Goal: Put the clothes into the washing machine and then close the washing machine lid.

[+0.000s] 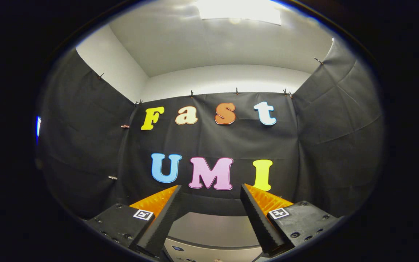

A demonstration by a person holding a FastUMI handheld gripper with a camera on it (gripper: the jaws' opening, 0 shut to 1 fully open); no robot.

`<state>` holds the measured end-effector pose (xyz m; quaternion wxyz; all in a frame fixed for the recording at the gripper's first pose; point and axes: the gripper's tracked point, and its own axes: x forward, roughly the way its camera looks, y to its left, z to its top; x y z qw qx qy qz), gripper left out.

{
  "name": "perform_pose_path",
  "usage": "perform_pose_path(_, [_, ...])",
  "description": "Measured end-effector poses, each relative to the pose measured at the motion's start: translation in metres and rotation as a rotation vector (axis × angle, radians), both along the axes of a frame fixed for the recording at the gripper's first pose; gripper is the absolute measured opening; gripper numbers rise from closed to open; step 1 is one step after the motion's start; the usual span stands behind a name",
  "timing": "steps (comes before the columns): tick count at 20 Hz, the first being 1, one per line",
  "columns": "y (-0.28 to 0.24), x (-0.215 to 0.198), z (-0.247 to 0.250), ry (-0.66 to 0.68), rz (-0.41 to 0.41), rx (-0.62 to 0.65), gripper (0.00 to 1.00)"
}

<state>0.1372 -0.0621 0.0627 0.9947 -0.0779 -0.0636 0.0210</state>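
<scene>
Handheld gripper [211, 185] with 2 wedge-shaped fingers [158, 225], tapering toward the far tips, spread apart with nothing clamped between. Fine ridged ribbing along the inner faces and the sloped upper sides. Behind each finger, a flat dark mounting block, left block [116, 223] and right block [306, 222], both dotted with recessed round screws. 1 small square black-and-white marker tag [143, 214] on each block, beside the finger's base.
</scene>
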Motion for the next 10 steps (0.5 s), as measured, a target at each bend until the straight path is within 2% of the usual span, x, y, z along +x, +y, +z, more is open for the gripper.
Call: perform_pose_path(10, [-0.0003, -0.0004, -0.0011, 0.013, 0.008, -0.007, 0.99])
